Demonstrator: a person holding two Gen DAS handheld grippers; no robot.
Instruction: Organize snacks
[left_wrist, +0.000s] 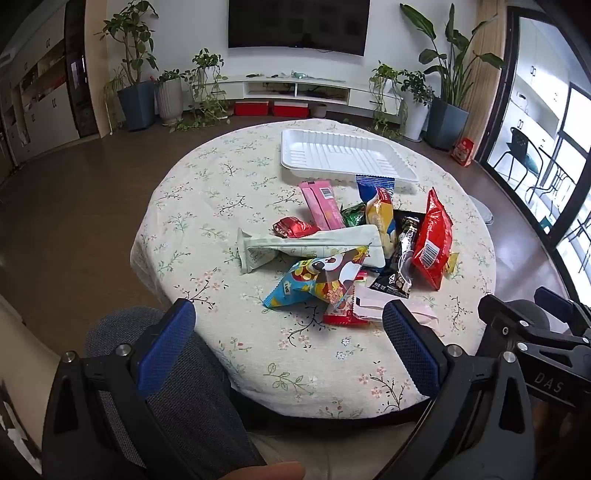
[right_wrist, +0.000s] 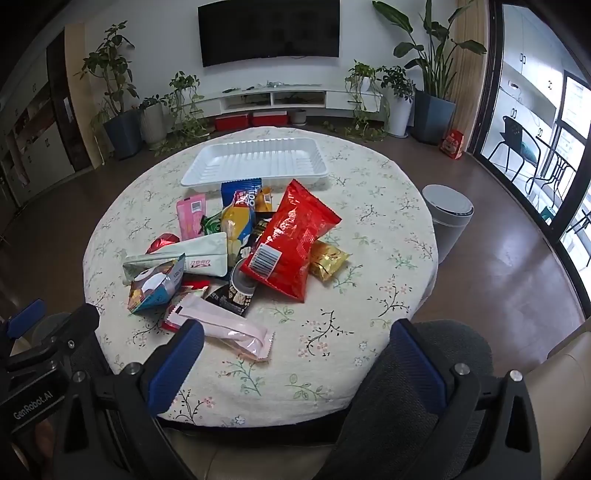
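A pile of snack packets lies in the middle of the round table: a big red bag (right_wrist: 291, 240) (left_wrist: 432, 240), a pale green pouch (left_wrist: 310, 247) (right_wrist: 181, 256), a panda packet (left_wrist: 314, 282) (right_wrist: 155, 286), a pink packet (left_wrist: 321, 206) (right_wrist: 190, 218), a yellow-blue bag (right_wrist: 238, 218) and a pale pink wrapper (right_wrist: 229, 326). An empty white tray (left_wrist: 343, 155) (right_wrist: 258, 162) sits behind the pile. My left gripper (left_wrist: 288, 314) hovers open near the table's front edge, nothing between its fingers. My right gripper (right_wrist: 295, 332) is open too, short of the pile, holding nothing.
The table wears a floral cloth (right_wrist: 351, 295). Grey chair backs (left_wrist: 177, 369) (right_wrist: 417, 387) sit below each gripper. A grey bin (right_wrist: 447, 218) stands right of the table. Potted plants (right_wrist: 122, 122) and a TV stand (right_wrist: 280, 98) line the far wall.
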